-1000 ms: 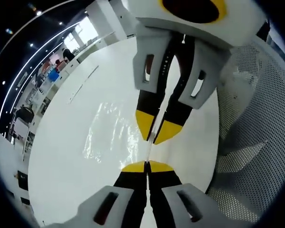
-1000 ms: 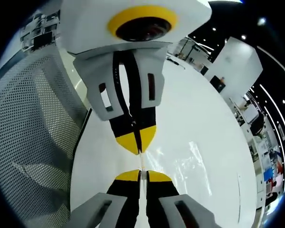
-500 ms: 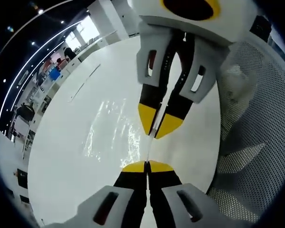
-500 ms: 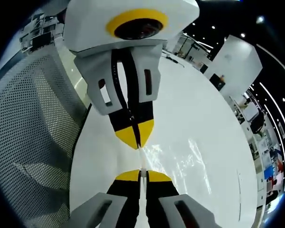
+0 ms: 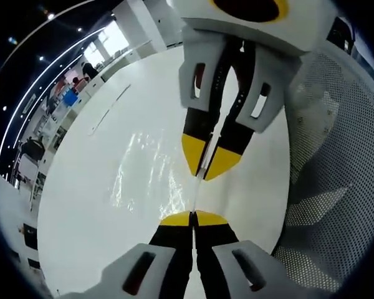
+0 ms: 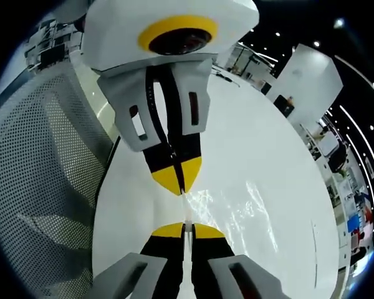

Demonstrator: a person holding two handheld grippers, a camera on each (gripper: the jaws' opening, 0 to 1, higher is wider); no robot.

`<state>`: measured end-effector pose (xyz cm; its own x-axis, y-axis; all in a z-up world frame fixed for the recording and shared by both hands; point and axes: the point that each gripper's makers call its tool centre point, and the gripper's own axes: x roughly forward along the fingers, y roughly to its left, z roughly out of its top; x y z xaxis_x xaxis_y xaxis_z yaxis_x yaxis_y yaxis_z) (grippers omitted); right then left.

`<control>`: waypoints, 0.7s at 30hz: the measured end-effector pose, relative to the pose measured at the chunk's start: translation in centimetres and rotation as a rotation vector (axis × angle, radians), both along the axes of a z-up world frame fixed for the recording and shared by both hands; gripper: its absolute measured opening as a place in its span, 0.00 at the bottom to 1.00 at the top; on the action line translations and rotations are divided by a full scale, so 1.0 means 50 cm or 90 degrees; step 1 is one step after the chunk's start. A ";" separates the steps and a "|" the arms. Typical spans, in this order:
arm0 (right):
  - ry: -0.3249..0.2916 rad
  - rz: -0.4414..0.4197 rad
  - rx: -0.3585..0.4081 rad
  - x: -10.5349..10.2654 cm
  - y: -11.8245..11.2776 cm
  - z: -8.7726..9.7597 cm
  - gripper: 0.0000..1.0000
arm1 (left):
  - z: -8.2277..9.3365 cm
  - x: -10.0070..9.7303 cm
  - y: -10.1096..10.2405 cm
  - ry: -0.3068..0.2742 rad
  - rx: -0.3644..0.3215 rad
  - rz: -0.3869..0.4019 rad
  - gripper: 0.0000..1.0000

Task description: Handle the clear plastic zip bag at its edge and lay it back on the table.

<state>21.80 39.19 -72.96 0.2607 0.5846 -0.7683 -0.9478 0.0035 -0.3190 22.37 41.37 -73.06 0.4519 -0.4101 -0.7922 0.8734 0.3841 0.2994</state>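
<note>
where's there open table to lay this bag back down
The clear bag hangs pinched along one edge between the left gripper and right gripper. The bare white table lies open beyond the bag in both views. It is crowded on the other side, where the mesh chair borders the table edge.

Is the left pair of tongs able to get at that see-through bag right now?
Yes, it seems already there: the left tongs look shut on the edge of the clear zip bag, which spreads over the white table. The right tongs pinch the same edge facing them, and nothing blocks either.
</note>
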 end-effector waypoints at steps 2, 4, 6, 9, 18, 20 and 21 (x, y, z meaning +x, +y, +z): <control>0.001 -0.002 0.001 0.000 -0.002 0.001 0.00 | 0.000 0.001 0.000 0.000 -0.001 0.002 0.00; 0.004 -0.005 0.002 0.000 -0.003 0.000 0.00 | -0.002 0.001 0.001 0.000 0.000 0.002 0.00; 0.009 -0.010 0.000 -0.001 -0.004 -0.004 0.00 | -0.003 0.000 0.001 0.002 0.002 0.002 0.00; 0.007 -0.010 -0.001 -0.001 -0.003 -0.008 0.00 | -0.004 -0.002 0.002 0.002 0.005 0.002 0.00; 0.007 -0.011 -0.001 0.001 -0.004 -0.007 0.00 | -0.006 0.001 0.003 0.002 0.004 0.003 0.00; 0.006 -0.013 -0.002 0.000 -0.006 -0.005 0.00 | -0.006 0.001 0.002 0.001 0.004 0.002 0.00; 0.006 -0.013 -0.002 -0.001 -0.006 -0.005 0.00 | -0.005 0.000 0.002 0.001 0.005 0.002 0.00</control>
